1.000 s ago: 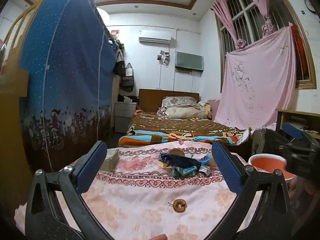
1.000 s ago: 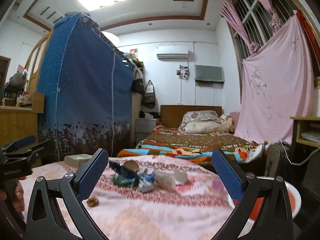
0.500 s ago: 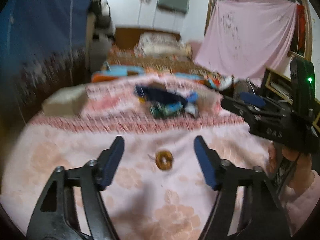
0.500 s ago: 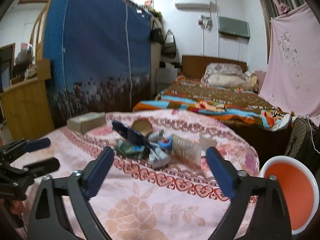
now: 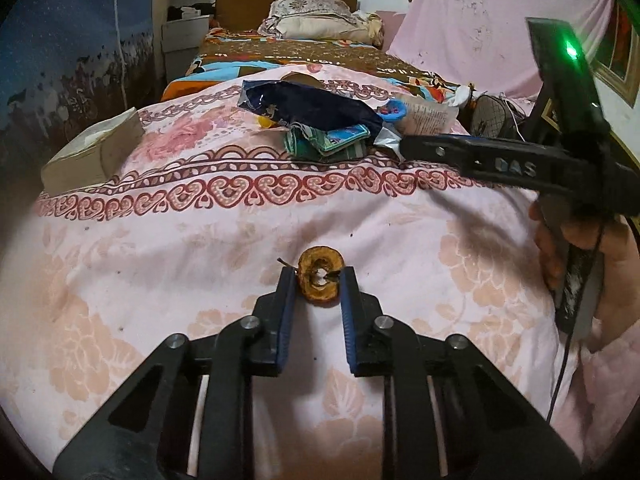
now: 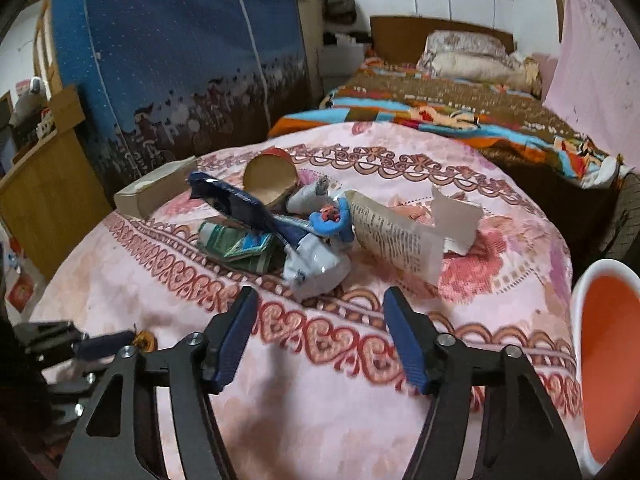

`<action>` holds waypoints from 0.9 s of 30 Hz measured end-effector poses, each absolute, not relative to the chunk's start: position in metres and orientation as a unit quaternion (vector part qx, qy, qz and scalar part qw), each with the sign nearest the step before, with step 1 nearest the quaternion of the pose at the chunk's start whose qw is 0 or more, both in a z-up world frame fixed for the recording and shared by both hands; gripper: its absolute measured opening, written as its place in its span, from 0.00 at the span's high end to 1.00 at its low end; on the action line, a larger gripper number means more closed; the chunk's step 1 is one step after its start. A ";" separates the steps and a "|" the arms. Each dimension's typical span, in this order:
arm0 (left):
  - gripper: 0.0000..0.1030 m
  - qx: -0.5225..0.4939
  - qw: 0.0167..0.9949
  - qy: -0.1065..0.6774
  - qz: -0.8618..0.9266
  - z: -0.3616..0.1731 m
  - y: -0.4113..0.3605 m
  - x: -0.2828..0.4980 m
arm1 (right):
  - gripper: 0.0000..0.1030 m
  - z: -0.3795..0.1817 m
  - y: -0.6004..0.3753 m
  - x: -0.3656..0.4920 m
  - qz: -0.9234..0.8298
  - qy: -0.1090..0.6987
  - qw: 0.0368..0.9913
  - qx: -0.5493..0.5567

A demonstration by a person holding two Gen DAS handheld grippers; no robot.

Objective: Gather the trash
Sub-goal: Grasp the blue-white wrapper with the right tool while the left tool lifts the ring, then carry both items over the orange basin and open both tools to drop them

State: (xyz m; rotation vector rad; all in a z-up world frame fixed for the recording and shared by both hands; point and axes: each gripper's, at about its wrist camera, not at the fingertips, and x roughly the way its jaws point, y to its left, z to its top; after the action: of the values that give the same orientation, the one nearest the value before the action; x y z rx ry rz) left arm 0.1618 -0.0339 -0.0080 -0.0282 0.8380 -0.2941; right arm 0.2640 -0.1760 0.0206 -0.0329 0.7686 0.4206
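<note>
A brown dried apple core [image 5: 320, 280] lies on the pink flowered cloth [image 5: 180, 280]. My left gripper [image 5: 318, 280] is shut on the core, one blue pad on each side. A pile of trash sits further back: a dark blue wrapper [image 5: 308, 108], green packets [image 5: 332, 142], a white crumpled wrapper [image 6: 316, 268], a printed paper sleeve [image 6: 392, 236] and a blue plastic piece [image 6: 332, 220]. My right gripper [image 6: 320, 312] is open just short of the white wrapper, jaws wide apart. It also shows in the left wrist view [image 5: 420, 148], beside the pile.
An orange bin with a white rim [image 6: 608, 360] stands at the right of the table. A beige box [image 5: 88, 152] lies at the left of the cloth. A bed [image 6: 440, 92] stands behind, a blue curtain [image 6: 180, 40] at the left.
Both grippers tilted down and moved forward. My left jaws closed from wide open onto the apple core. My right gripper came closer to the trash pile and narrowed a little.
</note>
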 end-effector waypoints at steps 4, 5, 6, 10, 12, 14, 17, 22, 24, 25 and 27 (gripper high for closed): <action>0.94 -0.026 0.907 0.397 -0.137 -0.002 -0.030 0.169 | 0.49 0.023 -0.166 0.277 0.204 0.377 0.903 -0.034; 0.94 -0.031 0.909 0.393 -0.133 0.000 -0.028 0.173 | 0.51 0.023 -0.162 0.280 0.205 0.381 0.900 -0.042; 0.94 -0.035 0.911 0.390 -0.130 0.002 -0.026 0.176 | 0.54 0.021 -0.159 0.283 0.208 0.386 0.898 -0.046; 0.94 -0.048 0.918 0.376 -0.113 0.008 -0.019 0.186 | 0.65 0.015 -0.154 0.287 0.216 0.396 0.891 -0.051; 0.94 -0.056 0.919 0.374 -0.108 0.009 -0.016 0.191 | 0.65 0.015 -0.156 0.285 0.223 0.394 0.890 -0.047; 0.94 -0.064 0.920 0.372 -0.103 0.009 -0.013 0.193 | 0.65 0.016 -0.159 0.282 0.227 0.390 0.892 -0.038; 0.94 -0.068 0.924 0.364 -0.097 0.011 -0.012 0.192 | 0.65 0.021 -0.165 0.274 0.226 0.374 0.899 -0.019; 0.94 -0.067 0.938 0.326 -0.100 0.021 -0.016 0.185 | 0.65 0.037 -0.177 0.250 0.219 0.306 0.927 0.012; 0.94 -0.060 0.948 0.294 -0.107 0.032 -0.024 0.180 | 0.65 0.045 -0.187 0.240 0.215 0.265 0.940 0.034; 0.94 -0.058 0.952 0.279 -0.111 0.037 -0.027 0.180 | 0.65 0.049 -0.195 0.234 0.212 0.240 0.946 0.051; 0.94 -0.051 0.963 0.235 -0.123 0.051 -0.037 0.175 | 0.65 0.057 -0.212 0.223 0.200 0.193 0.957 0.086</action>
State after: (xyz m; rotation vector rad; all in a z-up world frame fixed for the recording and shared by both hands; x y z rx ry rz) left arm 0.1755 -0.0374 0.0510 -0.1033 0.4757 -0.2492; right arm 0.2234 -0.2119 0.0572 0.1746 0.3922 0.4069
